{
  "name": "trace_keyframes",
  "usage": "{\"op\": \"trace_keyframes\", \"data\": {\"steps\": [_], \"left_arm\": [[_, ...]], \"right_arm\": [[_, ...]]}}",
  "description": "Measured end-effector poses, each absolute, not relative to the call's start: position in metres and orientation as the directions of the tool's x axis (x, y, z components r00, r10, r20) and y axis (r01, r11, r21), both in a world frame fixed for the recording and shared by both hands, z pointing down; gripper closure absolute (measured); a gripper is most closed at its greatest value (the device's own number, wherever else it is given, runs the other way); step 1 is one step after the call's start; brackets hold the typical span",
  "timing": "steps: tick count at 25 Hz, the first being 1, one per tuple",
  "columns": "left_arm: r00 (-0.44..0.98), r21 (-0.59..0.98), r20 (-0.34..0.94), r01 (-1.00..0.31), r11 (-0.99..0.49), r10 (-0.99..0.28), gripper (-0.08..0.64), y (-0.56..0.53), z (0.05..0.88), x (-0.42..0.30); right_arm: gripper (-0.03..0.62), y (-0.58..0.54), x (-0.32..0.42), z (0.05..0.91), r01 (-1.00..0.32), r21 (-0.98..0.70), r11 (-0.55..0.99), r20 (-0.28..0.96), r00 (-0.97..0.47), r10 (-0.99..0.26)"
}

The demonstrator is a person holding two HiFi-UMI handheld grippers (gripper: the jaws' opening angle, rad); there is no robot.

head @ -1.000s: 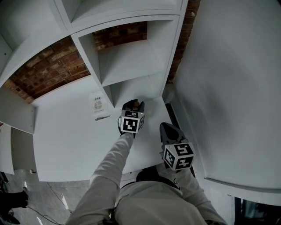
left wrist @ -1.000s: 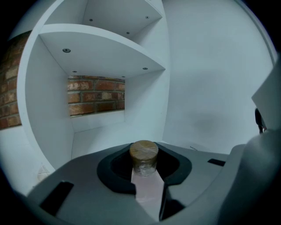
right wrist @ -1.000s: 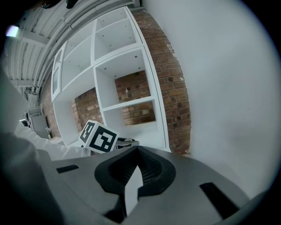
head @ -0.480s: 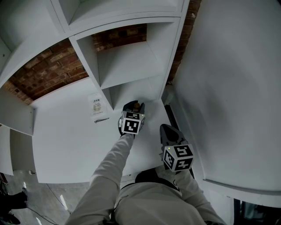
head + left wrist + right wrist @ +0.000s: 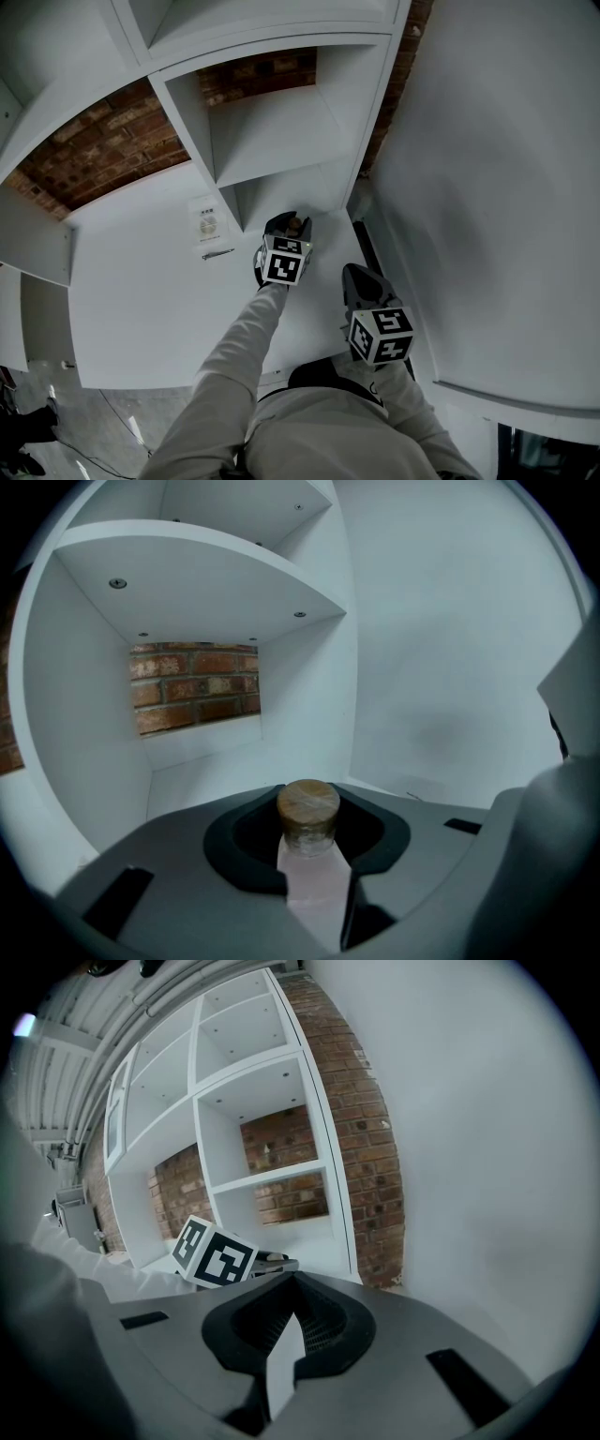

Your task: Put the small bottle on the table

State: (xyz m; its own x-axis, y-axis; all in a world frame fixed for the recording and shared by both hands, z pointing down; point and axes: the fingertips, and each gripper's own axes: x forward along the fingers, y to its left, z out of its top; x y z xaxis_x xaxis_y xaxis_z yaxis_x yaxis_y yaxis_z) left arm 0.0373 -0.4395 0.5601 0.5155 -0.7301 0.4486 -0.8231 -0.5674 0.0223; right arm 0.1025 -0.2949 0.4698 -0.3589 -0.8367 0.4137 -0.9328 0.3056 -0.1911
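Nearest to us are our own light sleeves (image 5: pixel 232 375), reaching out over the white table (image 5: pixel 141 309). The right gripper (image 5: pixel 356 274) sits closest, at about 5 o'clock from the other one. Its fingers are pinched together at the tips with nothing between them. In the right gripper view we only see a thin white sliver behind where they meet.

A bit further out is the left gripper (image 5: pixel 287 225), and that's where the small bottle (image 5: pixel 311 855) is. It stands upright between the fingers, which are closed narrow on its pale body, and its brown cork (image 5: pixel 307 805) pokes up above them. It's over the far part of the table, right at the mouth of the bottom shelf opening. We honestly can't tell if the base is touching the table.

At roughly 9 o'clock from that gripper, a small printed card (image 5: pixel 208 225) lies flat on the table, well apart from the bottle.

Past all that is the white shelf unit (image 5: pixel 272 141), with red brick wall (image 5: pixel 103 145) showing through its open back. A plain white wall (image 5: pixel 487 187) runs along at 3 o'clock.
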Motion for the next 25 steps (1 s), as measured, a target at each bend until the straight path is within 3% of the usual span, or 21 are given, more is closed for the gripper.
{"op": "trace_keyframes", "data": {"steps": [10,25], "left_arm": [[0.516,0.051,0.433,-0.833,-0.551,-0.739,0.372,-0.44,0.555,0.034],[0.519,0.054,0.397,-0.836,-0.546,-0.757,0.362,-0.403,0.516,0.018]], "right_arm": [[0.565,-0.293,0.1,0.471,-0.931,-0.201,0.304,0.411,-0.362,-0.837],[0.565,-0.284,0.092,0.469,-0.924,-0.206,0.323,0.402,-0.381,-0.832]]}}
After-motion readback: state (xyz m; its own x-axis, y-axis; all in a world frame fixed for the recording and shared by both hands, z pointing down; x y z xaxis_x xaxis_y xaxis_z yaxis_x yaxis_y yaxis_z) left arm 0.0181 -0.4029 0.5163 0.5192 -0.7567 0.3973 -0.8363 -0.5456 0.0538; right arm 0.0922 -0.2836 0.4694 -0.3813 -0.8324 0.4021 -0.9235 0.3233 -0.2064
